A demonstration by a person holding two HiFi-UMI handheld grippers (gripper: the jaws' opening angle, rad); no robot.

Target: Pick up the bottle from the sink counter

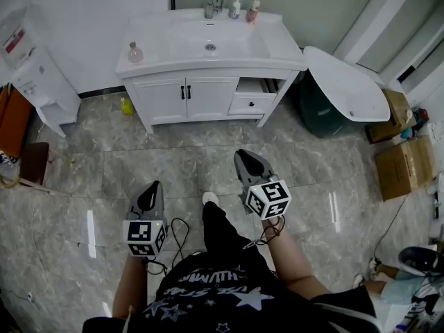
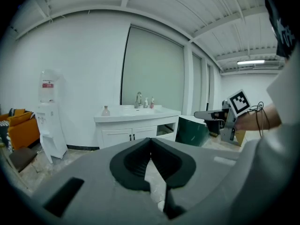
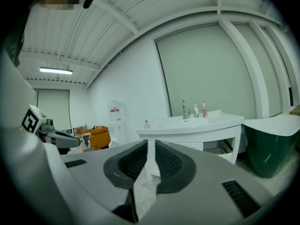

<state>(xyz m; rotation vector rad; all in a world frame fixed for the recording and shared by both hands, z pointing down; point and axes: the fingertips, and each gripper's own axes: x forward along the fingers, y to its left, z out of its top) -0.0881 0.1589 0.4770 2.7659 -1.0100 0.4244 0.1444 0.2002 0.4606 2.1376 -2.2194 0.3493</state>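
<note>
A small pinkish bottle stands at the left end of the white sink counter, far ahead of me. It also shows in the left gripper view as the bottle and in the right gripper view as the bottle. Two more bottles stand by the faucet. My left gripper and right gripper hover over the grey floor, well short of the counter. Both are shut with nothing between their jaws.
A white water dispenser stands left of the counter. A dark green tub with a white lid is at its right, with cardboard boxes beyond. A drawer in the cabinet is pulled out. A yellow bottle sits on the floor.
</note>
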